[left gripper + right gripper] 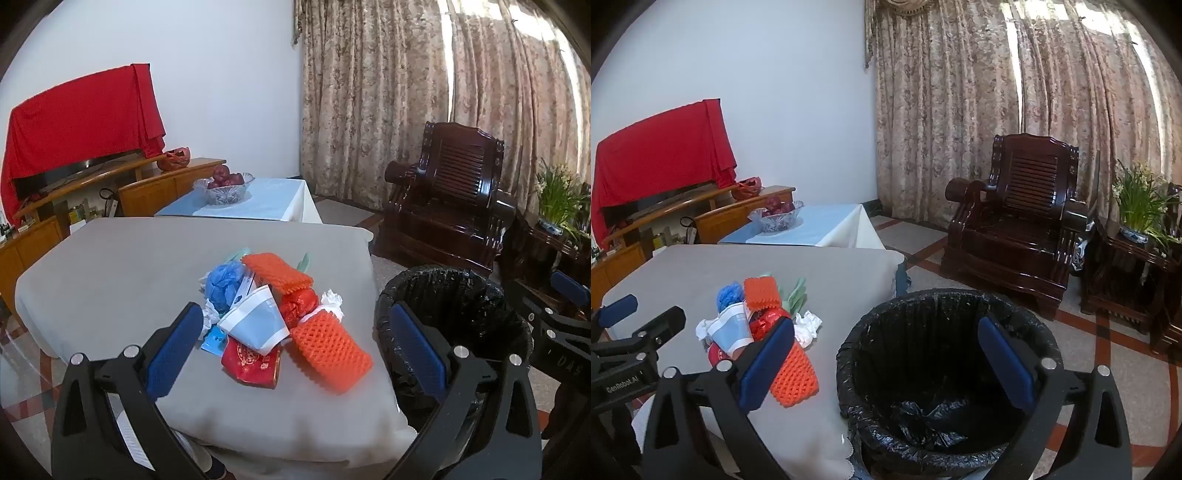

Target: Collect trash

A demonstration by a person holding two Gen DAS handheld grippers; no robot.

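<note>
A heap of trash lies on the grey table [110, 266]: two orange foam nets [330, 354] [277, 271], a crushed paper cup [255, 325], a red packet [251, 365], a blue plastic wad [223, 282], red foil [299, 304] and white tissue [332, 299]. My left gripper [295, 341] is open above the table's near side, its jaws spread wide around the heap without touching it. My right gripper [886, 354] is open too, hovering over the black-lined bin [945, 369] with nothing between its fingers. The same near foam net [794, 373] and cup [733, 332] show left of that bin.
The bin [450, 332] stands on the floor against the table's right edge. A second table [258, 201] with a glass fruit bowl [223, 188] is behind. A dark wooden armchair [1015, 221], a plant stand [1137, 236] and a wooden cabinet [92, 199] line the room.
</note>
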